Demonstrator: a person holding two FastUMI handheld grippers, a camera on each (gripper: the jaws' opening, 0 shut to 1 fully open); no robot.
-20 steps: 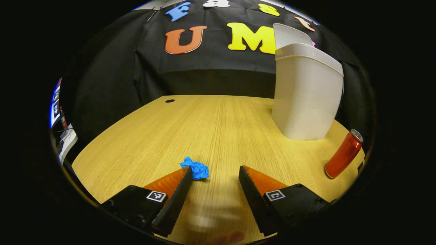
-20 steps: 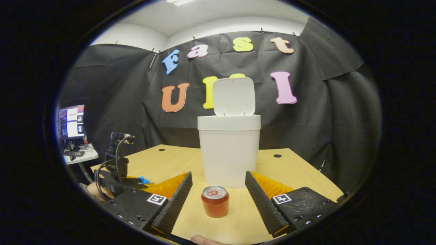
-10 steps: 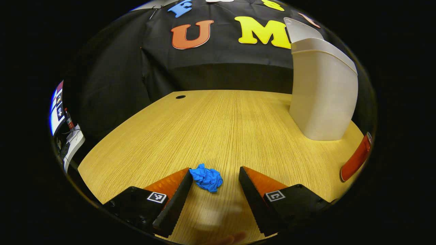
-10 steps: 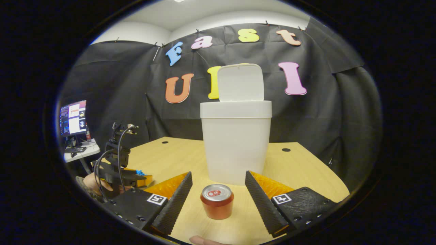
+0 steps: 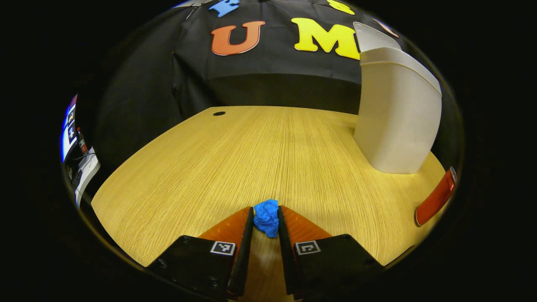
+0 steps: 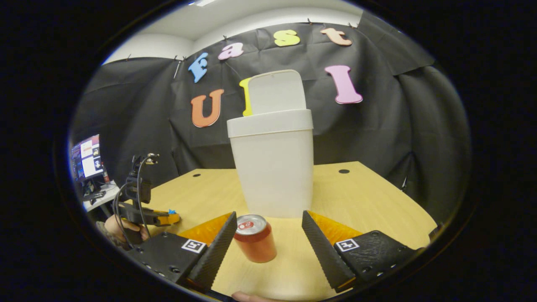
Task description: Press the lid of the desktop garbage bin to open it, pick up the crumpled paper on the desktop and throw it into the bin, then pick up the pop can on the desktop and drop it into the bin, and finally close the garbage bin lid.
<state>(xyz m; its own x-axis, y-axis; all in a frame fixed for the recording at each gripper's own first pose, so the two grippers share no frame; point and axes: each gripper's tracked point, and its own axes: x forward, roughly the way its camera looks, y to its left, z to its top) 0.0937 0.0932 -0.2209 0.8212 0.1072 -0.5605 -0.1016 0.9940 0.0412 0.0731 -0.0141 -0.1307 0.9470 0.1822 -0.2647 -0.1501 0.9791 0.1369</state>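
Left gripper view | left tongs clamp crumpled paper | right tongs agape around pop can | bin behind

**Booth Surroundings**

Black cloth forms the booth wall behind the wooden tabletop, pinned along its upper edge. Above it, a white wall meets a white ceiling. Cable holes sit near the tabletop's far edge. Beyond the left edge, a lit monitor stands on a small side table.
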